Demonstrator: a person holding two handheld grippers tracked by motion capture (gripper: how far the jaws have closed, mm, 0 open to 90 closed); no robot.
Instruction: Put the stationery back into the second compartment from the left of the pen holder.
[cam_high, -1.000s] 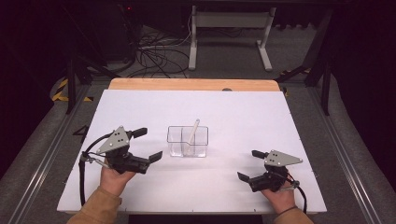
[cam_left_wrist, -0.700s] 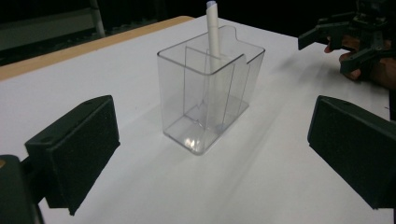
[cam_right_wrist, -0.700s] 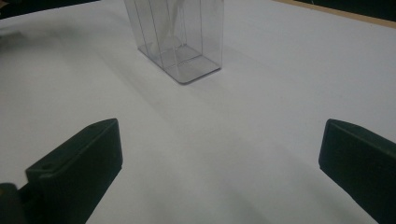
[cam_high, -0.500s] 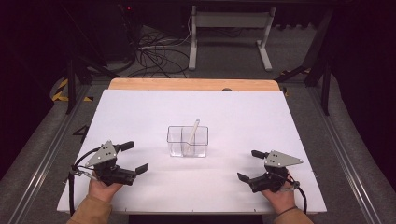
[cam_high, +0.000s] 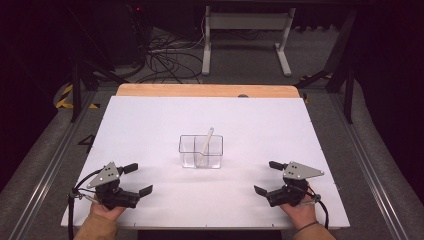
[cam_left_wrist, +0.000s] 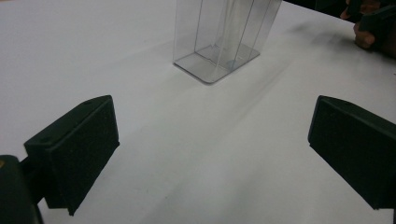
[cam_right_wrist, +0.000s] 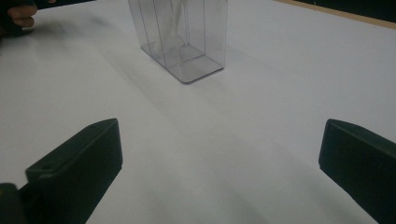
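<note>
Left claw, near left on the white tabletop: jaws spread, grasping nothing. Right claw, near right: likewise released, empty. Clear two-compartment plastic container, tabletop centre, between and beyond both claws, well apart from each; white stick leaning inside its right compartment.

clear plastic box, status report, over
Left hand-held gripper open, right hand-held gripper open, both empty. Clear plastic two-compartment box mid-table, white stick leaning inside. Nothing between.

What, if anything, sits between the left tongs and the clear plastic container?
Nothing visible. Bare white table lies between the open left tongs and the clear plastic two-compartment container, which holds a white stick.
</note>
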